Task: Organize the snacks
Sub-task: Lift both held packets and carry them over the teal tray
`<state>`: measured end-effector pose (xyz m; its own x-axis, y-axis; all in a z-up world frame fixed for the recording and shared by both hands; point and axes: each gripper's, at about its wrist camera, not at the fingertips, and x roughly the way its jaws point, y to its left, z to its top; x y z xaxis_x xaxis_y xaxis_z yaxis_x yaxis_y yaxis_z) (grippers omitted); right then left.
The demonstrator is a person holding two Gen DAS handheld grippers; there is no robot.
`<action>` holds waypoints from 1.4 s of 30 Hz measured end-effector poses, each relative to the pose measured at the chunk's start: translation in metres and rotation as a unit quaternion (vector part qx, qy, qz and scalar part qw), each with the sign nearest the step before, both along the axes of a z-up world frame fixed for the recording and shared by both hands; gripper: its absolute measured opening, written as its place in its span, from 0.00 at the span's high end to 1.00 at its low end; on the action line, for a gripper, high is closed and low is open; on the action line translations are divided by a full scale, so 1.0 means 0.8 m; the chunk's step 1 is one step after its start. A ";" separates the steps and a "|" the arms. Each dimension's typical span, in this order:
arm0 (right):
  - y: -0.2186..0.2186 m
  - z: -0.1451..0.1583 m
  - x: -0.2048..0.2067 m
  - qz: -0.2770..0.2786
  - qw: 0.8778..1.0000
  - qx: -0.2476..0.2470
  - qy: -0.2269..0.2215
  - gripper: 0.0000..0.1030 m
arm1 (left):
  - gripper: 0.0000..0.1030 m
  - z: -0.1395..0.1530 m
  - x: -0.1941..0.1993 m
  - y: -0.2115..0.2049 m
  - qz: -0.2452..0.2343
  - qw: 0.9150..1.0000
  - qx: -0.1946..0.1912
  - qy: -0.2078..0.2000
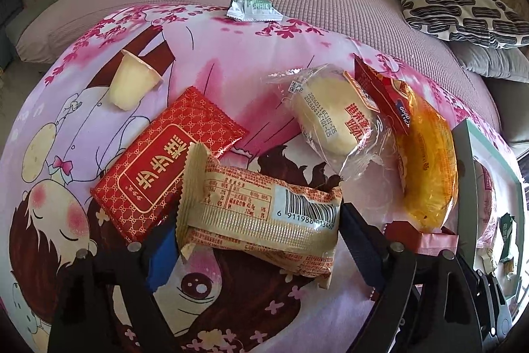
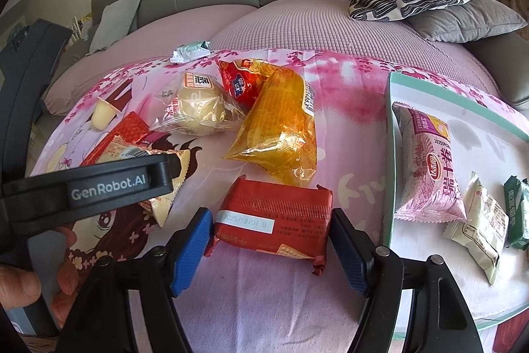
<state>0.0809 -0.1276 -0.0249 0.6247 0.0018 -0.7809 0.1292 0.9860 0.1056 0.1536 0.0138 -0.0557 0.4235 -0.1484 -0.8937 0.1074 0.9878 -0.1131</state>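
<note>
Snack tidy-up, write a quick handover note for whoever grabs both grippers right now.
Left gripper: open, fingers either side of the beige barcode packet, not visibly clamped.
Right gripper: open, straddling the small red date-stamped packet, pads close to its ends.
Done: teal-rimmed tray on the right holds a pink wrapped cake, a cream packet and a dark green packet.
Left on the pink cartoon sheet: both straddled packets, large red patterned packet, clear-wrapped bun, orange bag, red sachet, jelly cup, white-green packet at the far edge.
</note>
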 end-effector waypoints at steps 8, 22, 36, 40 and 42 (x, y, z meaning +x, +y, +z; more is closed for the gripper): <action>-0.001 0.000 -0.001 0.000 1.000 0.004 -0.004 0.27 | 0.14 0.009 -0.005 -0.003 0.003 1.000 0.017 0.010; -0.003 0.000 -0.002 -0.003 1.000 0.008 -0.004 0.33 | 0.20 0.022 -0.004 0.004 0.021 1.000 0.007 0.006; -0.012 0.008 -0.007 -0.010 0.999 0.030 -0.007 0.36 | 0.29 0.037 -0.010 0.004 0.018 1.000 -0.003 -0.007; -0.013 0.016 -0.010 -0.010 0.999 0.032 -0.015 0.37 | 0.29 0.048 -0.012 0.003 0.019 1.000 -0.007 -0.018; -0.012 0.021 -0.013 -0.008 0.999 0.032 -0.021 0.37 | 0.29 0.055 -0.013 0.005 0.021 0.999 -0.009 -0.024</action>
